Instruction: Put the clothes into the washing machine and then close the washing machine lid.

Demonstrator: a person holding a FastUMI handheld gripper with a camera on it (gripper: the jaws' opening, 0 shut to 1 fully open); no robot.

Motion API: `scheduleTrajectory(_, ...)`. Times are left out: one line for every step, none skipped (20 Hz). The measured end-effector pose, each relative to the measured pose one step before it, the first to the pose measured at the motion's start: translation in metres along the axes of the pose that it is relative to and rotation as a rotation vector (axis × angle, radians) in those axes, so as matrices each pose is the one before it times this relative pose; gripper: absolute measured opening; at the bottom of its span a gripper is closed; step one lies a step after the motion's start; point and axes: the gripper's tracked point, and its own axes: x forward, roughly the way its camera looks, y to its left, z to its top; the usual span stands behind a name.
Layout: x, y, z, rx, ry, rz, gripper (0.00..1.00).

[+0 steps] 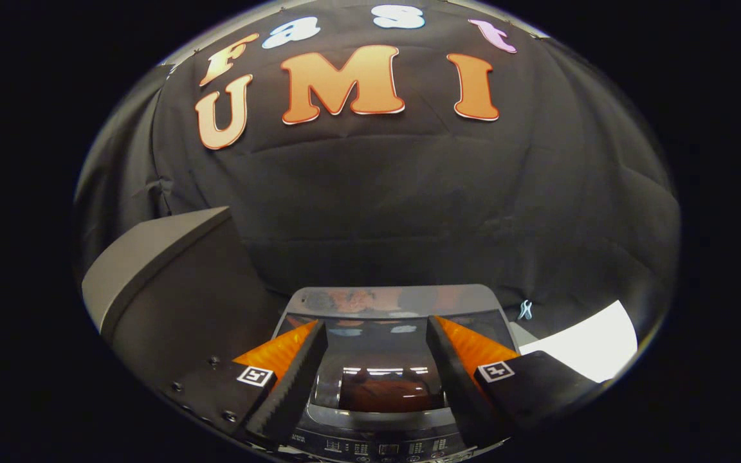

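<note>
The washing machine (388, 302) stands just ahead of and below my fingers, seen from above. Its glossy dark lid (380, 379) lies flat and down over the tub, mirroring lights and the booth wall. A control panel (377, 447) with small buttons runs along the machine's near edge, under my fingers. My gripper (377, 331) hovers over the lid, open, with a wide gap and nothing between the fingers. No clothes are visible; the drum's inside is hidden by the lid.
A grey box-like cabinet (152, 270) rises to the left of the machine, close to my left finger. A white sheet or board (586, 344) lies to the right, beyond my right finger. Black cloth walls the booth behind.
</note>
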Motion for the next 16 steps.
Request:
scheduleTrajectory(-0.00378, 0.00001, 0.0069, 0.00088, -0.00824, -0.00106, 1.0)
scheduleTrajectory(-0.00603, 0.00078, 0.0059, 0.00526, -0.01338, 0.00501, 1.0)
scheduleTrajectory(-0.00677, 0.00083, 0.00947, 0.00517, -0.02009, 0.00635, 1.0)
scheduleTrajectory(-0.00749, 0.00038, 0.00911, -0.00071, -0.01603, 0.00309, 1.0)
scheduleTrajectory(-0.00785, 0.00105, 0.01053, -0.00369, -0.01646, 0.00279, 1.0)
scheduleTrajectory(-0.00972, -0.00118, 0.00977, -0.00039, -0.0174, 0.00082, 1.0)
scheduleTrajectory(-0.00947, -0.00109, 0.01165, 0.0025, -0.01739, 0.00077, 1.0)
scheduleTrajectory(-0.00899, -0.00064, 0.01264, 0.00683, -0.02084, 0.0016, 1.0)
scheduleTrajectory(-0.0081, 0.00023, 0.01341, 0.00806, -0.02127, 0.00442, 1.0)
scheduleTrajectory(-0.0064, 0.00084, 0.01595, 0.00616, -0.02353, 0.00639, 1.0)
scheduleTrajectory(-0.00571, 0.00018, 0.01529, 0.00305, -0.02471, 0.0032, 1.0)
scheduleTrajectory(-0.00584, -0.00276, 0.01402, -0.00668, -0.0183, -0.0052, 1.0)
scheduleTrajectory(-0.00611, -0.00338, 0.01068, -0.01151, -0.01581, -0.00773, 0.99)
scheduleTrajectory(-0.00653, -0.00299, 0.01295, -0.01445, -0.01949, -0.00156, 1.0)
scheduleTrajectory(-0.00634, -0.00301, 0.01212, -0.01246, -0.02058, -0.00479, 1.0)
scheduleTrajectory(-0.00702, -0.00396, 0.01081, -0.00958, -0.01672, -0.00553, 1.0)
